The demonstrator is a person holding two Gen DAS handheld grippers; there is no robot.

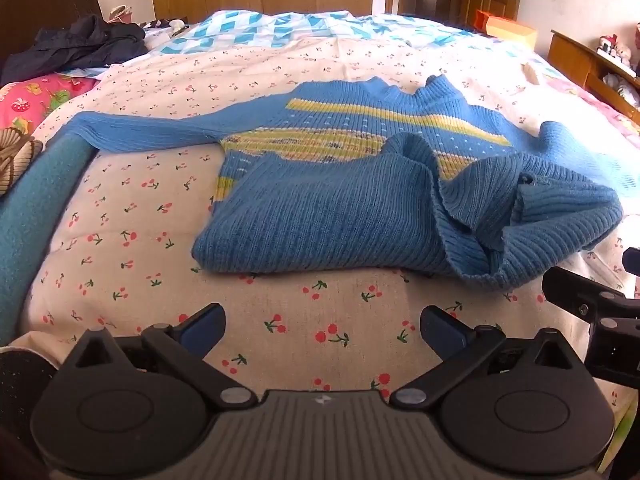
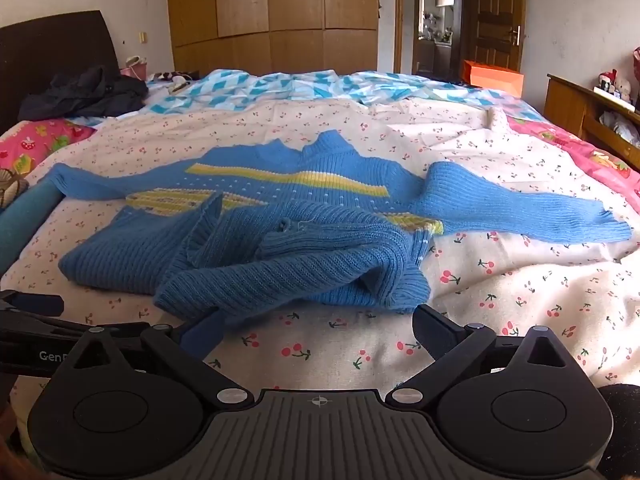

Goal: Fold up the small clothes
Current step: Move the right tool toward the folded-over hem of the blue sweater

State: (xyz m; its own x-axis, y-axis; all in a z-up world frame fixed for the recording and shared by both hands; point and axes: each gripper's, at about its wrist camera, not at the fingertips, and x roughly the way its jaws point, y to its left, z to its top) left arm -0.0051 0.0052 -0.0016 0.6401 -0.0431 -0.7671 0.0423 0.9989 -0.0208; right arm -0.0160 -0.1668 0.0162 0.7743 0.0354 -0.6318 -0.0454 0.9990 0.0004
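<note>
Sweater [image 1: 340, 184]: blue knit, yellow stripes, flat on cherry-print sheet [image 1: 132, 216], hem folded up over the body, both sleeves spread out.
Left gripper [image 1: 322, 330]: fingers apart, holding nothing, just short of sweater.
Right gripper [image 2: 318, 330]: fingers apart, empty, at sweater's near edge.

Sweater [image 1: 340, 200] on bedspread [image 1: 140, 208] (dark clothes [image 1: 80, 44] behind, left)

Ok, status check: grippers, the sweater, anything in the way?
Left gripper open, empty. Right gripper open, empty, at the hem. Blue sweater on the cherry-print sheet, bottom folded up and bunched, both sleeves out. Nothing in the way.
</note>
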